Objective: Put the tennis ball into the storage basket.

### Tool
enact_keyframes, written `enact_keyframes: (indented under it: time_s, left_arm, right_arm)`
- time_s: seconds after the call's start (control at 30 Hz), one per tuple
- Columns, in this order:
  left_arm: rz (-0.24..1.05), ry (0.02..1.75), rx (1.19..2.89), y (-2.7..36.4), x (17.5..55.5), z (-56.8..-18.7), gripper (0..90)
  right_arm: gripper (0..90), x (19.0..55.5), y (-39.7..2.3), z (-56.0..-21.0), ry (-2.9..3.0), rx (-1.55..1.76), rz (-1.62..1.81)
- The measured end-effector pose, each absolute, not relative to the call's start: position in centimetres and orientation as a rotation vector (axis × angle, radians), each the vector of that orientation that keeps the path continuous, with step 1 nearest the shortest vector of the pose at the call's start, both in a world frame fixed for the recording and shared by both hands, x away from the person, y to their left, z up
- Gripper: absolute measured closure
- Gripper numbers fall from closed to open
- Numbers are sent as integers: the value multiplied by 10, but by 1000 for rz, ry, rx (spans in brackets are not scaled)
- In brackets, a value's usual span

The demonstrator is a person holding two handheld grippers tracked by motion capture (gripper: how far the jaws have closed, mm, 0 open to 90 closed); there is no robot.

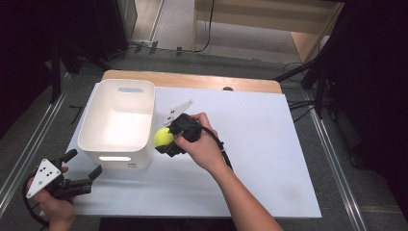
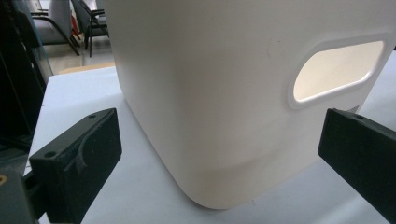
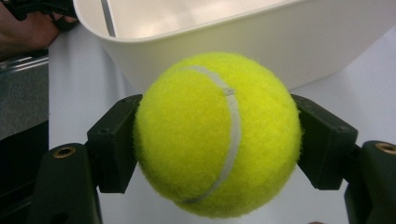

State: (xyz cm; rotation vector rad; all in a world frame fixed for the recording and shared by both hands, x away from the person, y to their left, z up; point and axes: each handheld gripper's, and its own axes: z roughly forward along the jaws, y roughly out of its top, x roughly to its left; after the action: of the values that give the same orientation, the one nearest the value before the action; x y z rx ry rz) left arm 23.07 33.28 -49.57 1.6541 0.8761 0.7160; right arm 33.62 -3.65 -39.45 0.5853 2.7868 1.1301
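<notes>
Just left of the high view's centre, the right gripper point(image 1: 166, 142) holds a tennis ball point(image 1: 163, 137) clamped between its two black jaws, right beside the near right wall of the white bin point(image 1: 91, 125) and apart from the white table sheet point(image 1: 269, 159). In the right gripper view the ball point(image 3: 217, 133) sits mid-frame with a jaw pressed flat on each side at its widest girth, and the bin's rim point(image 3: 187, 32) runs across the upper part of the frame behind it. The ball looks light and springy, its felt nap giving the pads good friction, so I judge it unlikely to slip; a squeeze across the middle, as here, suits it best, since a grip nearer a pole could let it pop out. It isn't fragile. At the lower left of the high view, the left gripper point(image 1: 86, 175) stands wide and empty, its jaws in the left gripper view flanking the bin's near corner point(image 2: 219, 140) without touching it.
</notes>
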Motion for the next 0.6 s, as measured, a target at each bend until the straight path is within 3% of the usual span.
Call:
enact_keyframes:
  time_s: [0.6]
  left_arm:
    - [714,876,1654,333,231,-496,0]
  right_arm:
    - [236,349,-31,-373,2770,570,1156]
